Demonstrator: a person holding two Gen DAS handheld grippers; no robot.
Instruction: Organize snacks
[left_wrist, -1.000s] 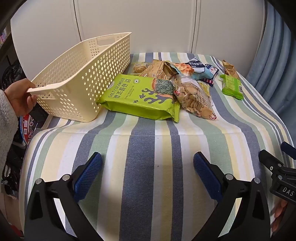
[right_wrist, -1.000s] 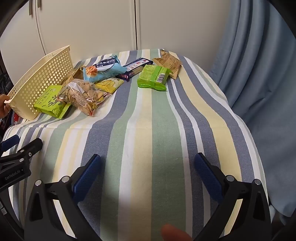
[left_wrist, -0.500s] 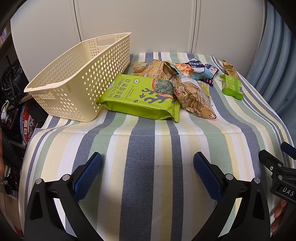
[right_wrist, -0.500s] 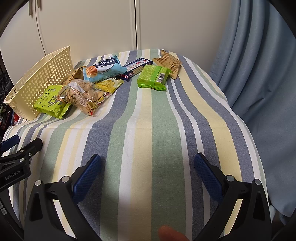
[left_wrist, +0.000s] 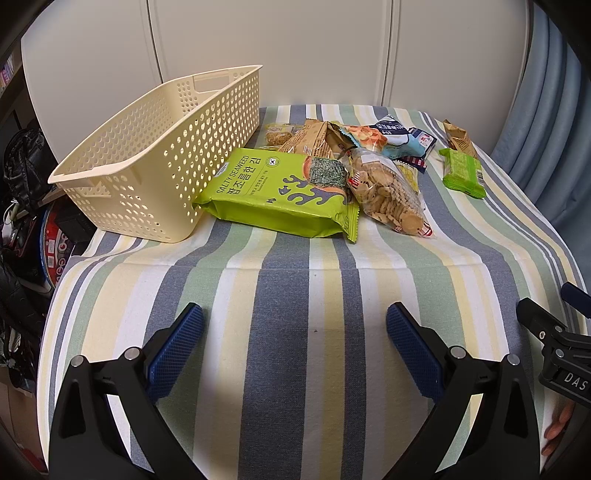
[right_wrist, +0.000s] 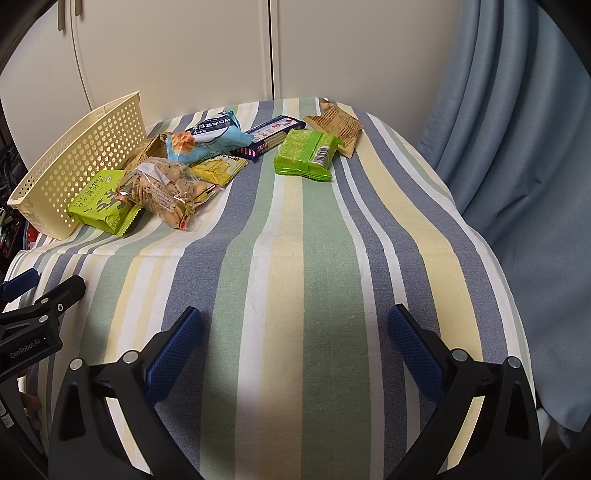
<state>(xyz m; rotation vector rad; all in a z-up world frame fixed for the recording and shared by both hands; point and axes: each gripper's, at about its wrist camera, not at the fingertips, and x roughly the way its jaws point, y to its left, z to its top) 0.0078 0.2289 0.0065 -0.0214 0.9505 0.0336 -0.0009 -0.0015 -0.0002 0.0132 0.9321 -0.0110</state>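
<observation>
A cream perforated basket (left_wrist: 159, 158) (right_wrist: 81, 166) stands empty at the table's far left. Beside it lies a pile of snacks: a green seaweed bag (left_wrist: 280, 192) (right_wrist: 103, 203), a clear cracker bag (left_wrist: 388, 192) (right_wrist: 166, 192), a light blue packet (right_wrist: 207, 138), a yellow packet (right_wrist: 218, 170), a dark blue box (right_wrist: 273, 136), a green wafer pack (left_wrist: 461, 171) (right_wrist: 306, 155) and a brown pouch (right_wrist: 336, 127). My left gripper (left_wrist: 295, 343) hangs open over the near cloth. My right gripper (right_wrist: 295, 343) is open too, empty, well short of the snacks.
A striped cloth (right_wrist: 303, 258) covers the table. Blue curtains (right_wrist: 517, 147) hang close on the right, white cupboard doors (left_wrist: 295, 48) stand behind. Clutter and a dark bag (left_wrist: 26, 166) sit off the left edge.
A hand that held the basket's near rim a second ago has let go and left the view; the basket settled slightly. Both grippers stay still and open.
</observation>
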